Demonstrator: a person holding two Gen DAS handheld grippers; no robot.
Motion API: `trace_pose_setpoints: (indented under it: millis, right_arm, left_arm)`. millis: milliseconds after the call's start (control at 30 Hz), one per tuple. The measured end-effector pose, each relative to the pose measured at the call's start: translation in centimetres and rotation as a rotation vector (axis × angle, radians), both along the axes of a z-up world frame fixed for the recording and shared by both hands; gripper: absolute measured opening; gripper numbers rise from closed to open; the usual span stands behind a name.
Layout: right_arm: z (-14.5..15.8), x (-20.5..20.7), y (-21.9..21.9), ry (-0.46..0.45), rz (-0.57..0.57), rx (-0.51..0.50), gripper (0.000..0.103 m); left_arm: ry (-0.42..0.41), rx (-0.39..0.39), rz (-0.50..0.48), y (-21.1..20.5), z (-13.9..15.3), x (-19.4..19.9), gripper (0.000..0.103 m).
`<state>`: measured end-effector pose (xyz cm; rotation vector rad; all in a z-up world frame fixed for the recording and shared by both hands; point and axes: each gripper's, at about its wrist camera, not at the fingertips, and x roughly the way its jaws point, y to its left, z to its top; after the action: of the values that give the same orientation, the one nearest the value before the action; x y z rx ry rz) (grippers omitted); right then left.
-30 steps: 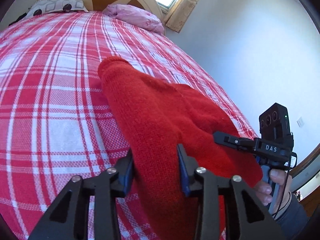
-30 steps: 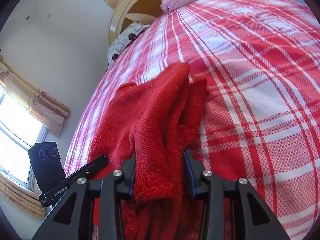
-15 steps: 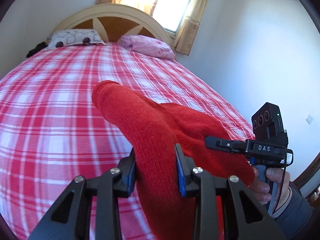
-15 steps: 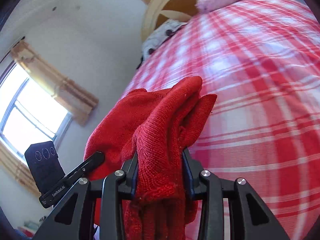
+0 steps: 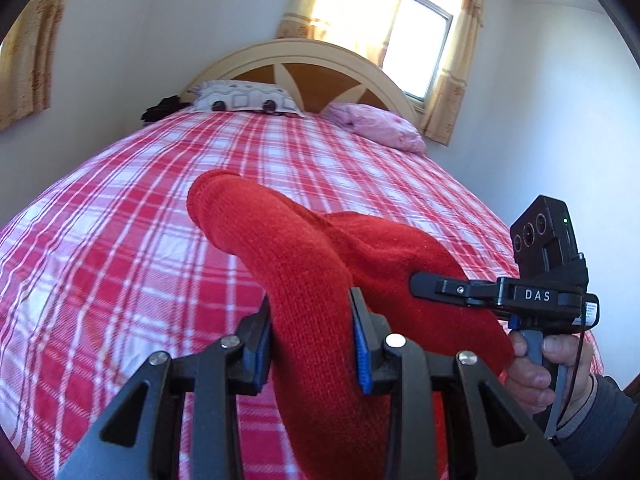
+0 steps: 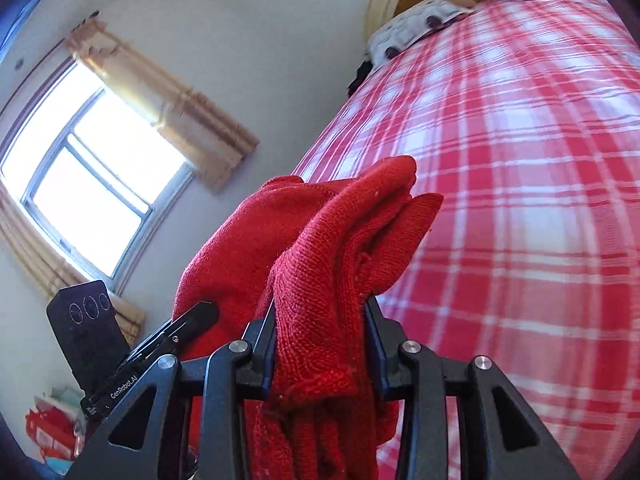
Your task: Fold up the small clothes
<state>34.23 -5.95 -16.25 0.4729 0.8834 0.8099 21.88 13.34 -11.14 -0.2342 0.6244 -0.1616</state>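
Note:
A red knitted garment (image 5: 280, 240) hangs lifted between both grippers above the bed. My left gripper (image 5: 311, 304) is shut on a thick bunched fold of it, the blue pads pressing the knit from both sides. In the right wrist view my right gripper (image 6: 320, 316) is shut on another bunched part of the red garment (image 6: 328, 240). The right gripper (image 5: 416, 280) also shows at the right of the left wrist view, held by a hand (image 5: 536, 364); its tip is against the cloth. The left gripper (image 6: 204, 312) shows at the lower left of the right wrist view.
A bed with a red and white checked cover (image 5: 120, 240) fills the space below. Two pillows, a patterned one (image 5: 244, 98) and a pink one (image 5: 376, 124), lie by the cream headboard (image 5: 304, 56). Windows with curtains (image 6: 92, 184) stand behind.
Both grippers have risen and tilted up with the red garment, lifting it off the cover. The headboard, walls and windows have come into view. Both grips stay as they were.

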Motion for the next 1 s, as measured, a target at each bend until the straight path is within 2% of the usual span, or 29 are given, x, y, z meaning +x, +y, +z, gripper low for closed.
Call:
trace_pose_setpoints:
  millis: [233,433,467,533,633,733,833,1000]
  right_arm:
    - [-3.0,-0.2,4.2,0.055,0.047,-0.024,0.037]
    - [-4.6,-0.1,4.9,0.075,0.052,-0.048,0.037]
    - [-4.8,0.1,4.7,0.086,0.053,-0.043,0.037]
    - [-5.5,0.1,4.5,0.107,0.055,-0.05,0.041]
    - [-6.2,-0.5,4.0,0.127,0.065,-0.059,0.048]
    - [-6.2,-1.7,3.7,0.122,0.095,-0.073,0.052]
    - [-5.9,-2.9,2.9,0.105,0.106,-0.073,0.053]
    - [-5.8,-4.4,1.5,0.122,0.112,-0.026,0.054]
  left_arm:
    - [0.065,-0.045,0.065,4.0,-3.6,-1.1,0.034]
    - [0.107,-0.095,0.091,5.5,-6.6,-1.6,0.035]
    - [0.107,-0.105,0.097,5.6,-6.9,-1.8,0.036]
    - [0.117,-0.148,0.12,6.2,-7.6,-2.0,0.044]
    - [0.133,-0.193,0.139,6.5,-7.9,-2.7,0.054]
    - [0.145,-0.164,0.133,5.8,-7.9,-3.7,0.064]
    - [0.152,-0.134,0.118,5.1,-8.0,-4.7,0.065]
    - [0.162,-0.137,0.116,5.0,-7.8,-5.9,0.065]
